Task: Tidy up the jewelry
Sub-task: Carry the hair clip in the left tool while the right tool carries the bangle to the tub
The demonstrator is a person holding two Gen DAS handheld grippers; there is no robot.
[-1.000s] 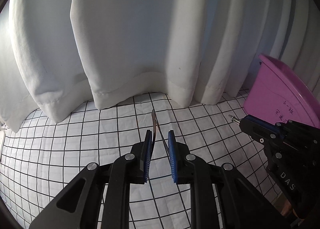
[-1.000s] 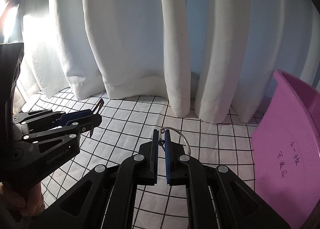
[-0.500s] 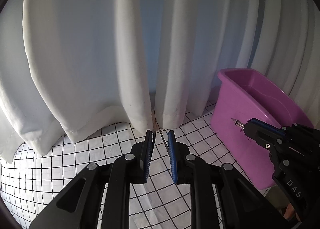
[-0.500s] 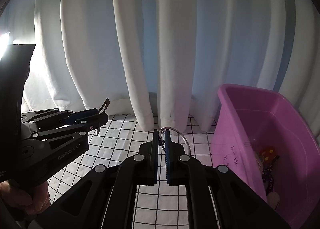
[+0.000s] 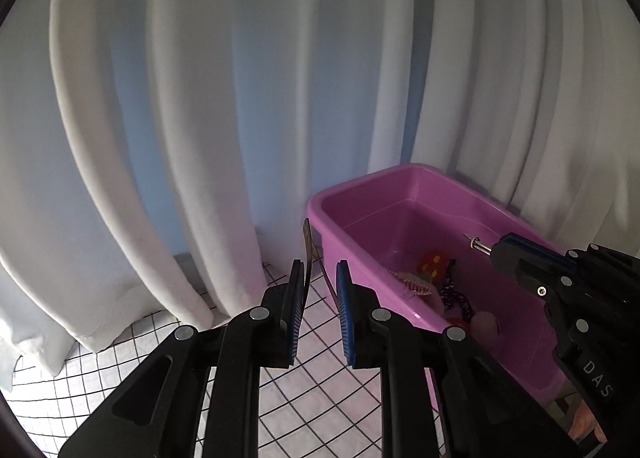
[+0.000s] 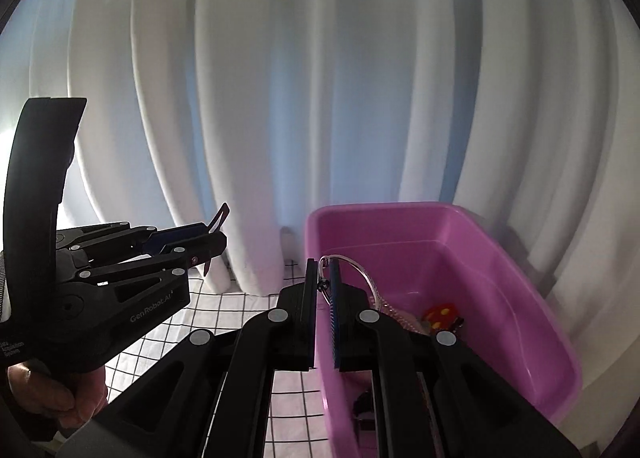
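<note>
Left gripper (image 5: 318, 278) pinches a thin dark hair clip (image 5: 308, 244) beside the purple plastic tub (image 5: 400, 174); right gripper (image 6: 324, 278) clamps a silver bangle (image 6: 360, 268) above the tub's near wall.

Standing on the gridded cloth (image 5: 316, 398), against the curtain (image 5: 224, 118) behind: the tub (image 5: 404, 182). Inside the tub, on its floor: perhaps hair clips and beads (image 5: 436, 282), heaped together. Left of the tub: bare cloth.

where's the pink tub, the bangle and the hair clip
pink tub (image 6: 520, 254), right wrist view, on its inner far wall
bangle (image 6: 362, 268), right wrist view, on the clear arc past the right tool
hair clip (image 5: 307, 246), left wrist view, on its dark upright strip
</note>
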